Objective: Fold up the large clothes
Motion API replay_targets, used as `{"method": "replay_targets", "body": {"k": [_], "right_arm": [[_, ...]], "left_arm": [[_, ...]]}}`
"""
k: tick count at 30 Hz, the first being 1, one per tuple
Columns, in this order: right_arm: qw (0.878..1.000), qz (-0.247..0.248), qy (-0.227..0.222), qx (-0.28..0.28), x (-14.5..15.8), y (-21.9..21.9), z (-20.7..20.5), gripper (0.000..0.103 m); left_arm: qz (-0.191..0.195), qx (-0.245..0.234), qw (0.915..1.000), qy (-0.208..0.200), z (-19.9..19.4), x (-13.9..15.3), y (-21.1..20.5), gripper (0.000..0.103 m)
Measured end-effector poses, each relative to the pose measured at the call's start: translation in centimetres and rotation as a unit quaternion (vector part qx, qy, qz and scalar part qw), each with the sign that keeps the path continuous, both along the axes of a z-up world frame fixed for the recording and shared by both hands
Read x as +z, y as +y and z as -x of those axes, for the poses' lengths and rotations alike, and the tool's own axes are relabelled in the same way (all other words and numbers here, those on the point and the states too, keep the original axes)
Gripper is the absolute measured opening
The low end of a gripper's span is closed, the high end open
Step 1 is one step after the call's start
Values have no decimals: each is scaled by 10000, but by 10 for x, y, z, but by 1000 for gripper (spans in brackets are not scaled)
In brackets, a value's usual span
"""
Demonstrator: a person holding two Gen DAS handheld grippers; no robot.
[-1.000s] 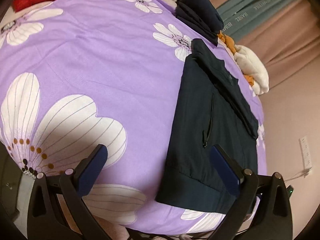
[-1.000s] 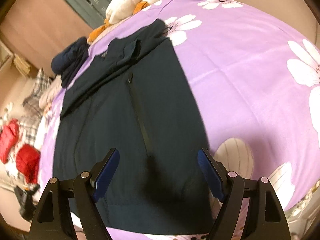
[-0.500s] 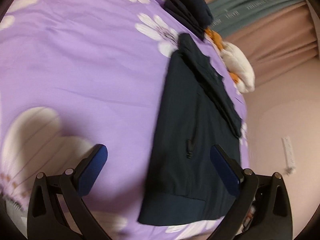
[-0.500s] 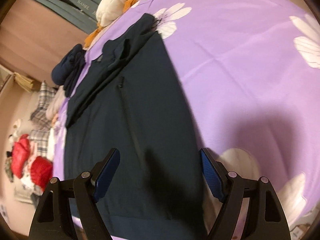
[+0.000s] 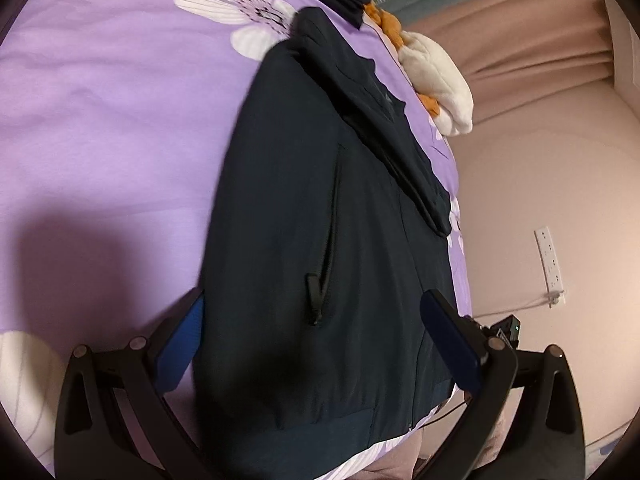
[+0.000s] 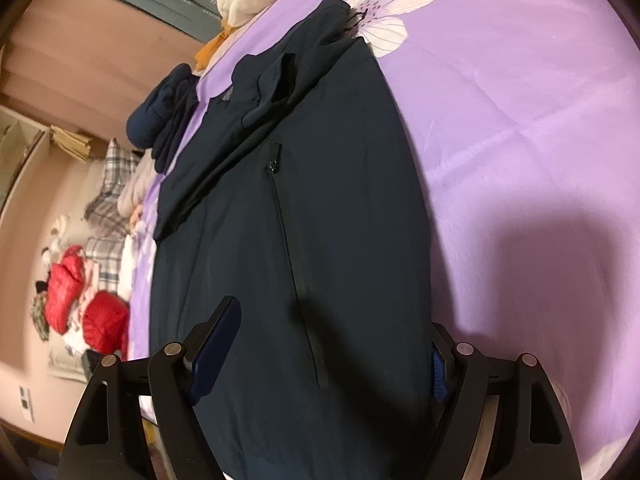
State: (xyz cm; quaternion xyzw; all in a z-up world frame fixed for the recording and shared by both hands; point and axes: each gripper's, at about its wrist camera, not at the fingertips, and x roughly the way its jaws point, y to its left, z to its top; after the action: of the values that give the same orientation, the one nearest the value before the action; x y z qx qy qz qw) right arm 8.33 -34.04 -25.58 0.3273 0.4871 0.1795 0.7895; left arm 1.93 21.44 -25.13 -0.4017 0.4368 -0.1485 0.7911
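Dark jackets laid flat: one [image 5: 320, 208]
Folded dark garments: one [image 6: 160, 120]
White-and-orange plush toys: one [image 5: 436, 68]
Wall sockets: one [image 5: 550, 260]
Red cushions: two [image 6: 64, 292]

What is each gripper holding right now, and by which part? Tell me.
Nothing is held. The left gripper and the right gripper are both open, jaws spread above the hem end of the dark jacket on the purple bedspread.

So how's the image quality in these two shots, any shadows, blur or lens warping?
Left wrist view: strong fisheye bulge, a dark shadow on the purple bedspread at lower left, slight softness on the navy jacket. Right wrist view: same warping, a large shadow on the bedspread at right, room edges at left smeared.
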Motion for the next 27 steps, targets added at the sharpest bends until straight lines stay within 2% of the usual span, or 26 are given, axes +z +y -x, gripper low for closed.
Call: {"method": "replay_targets", "body": {"k": [7,12,20,27], "right_arm": [[9970,-724,47,278,-7,-4,14,80],[9958,-743,73,532,-7,1,34,80],[9950,-819,193,534,-6,3,40,80],[9938,-825,305,681,-8,8,48,80]], "left_arm": [[-31,-376,9993,21,5,1,-16,102],[29,-392,9992,-56,17,0,-18,102],[238,-535,9983,-46,32,-2,-17,102],[-38,-716,9974,-80,35,1,-33,102]]}}
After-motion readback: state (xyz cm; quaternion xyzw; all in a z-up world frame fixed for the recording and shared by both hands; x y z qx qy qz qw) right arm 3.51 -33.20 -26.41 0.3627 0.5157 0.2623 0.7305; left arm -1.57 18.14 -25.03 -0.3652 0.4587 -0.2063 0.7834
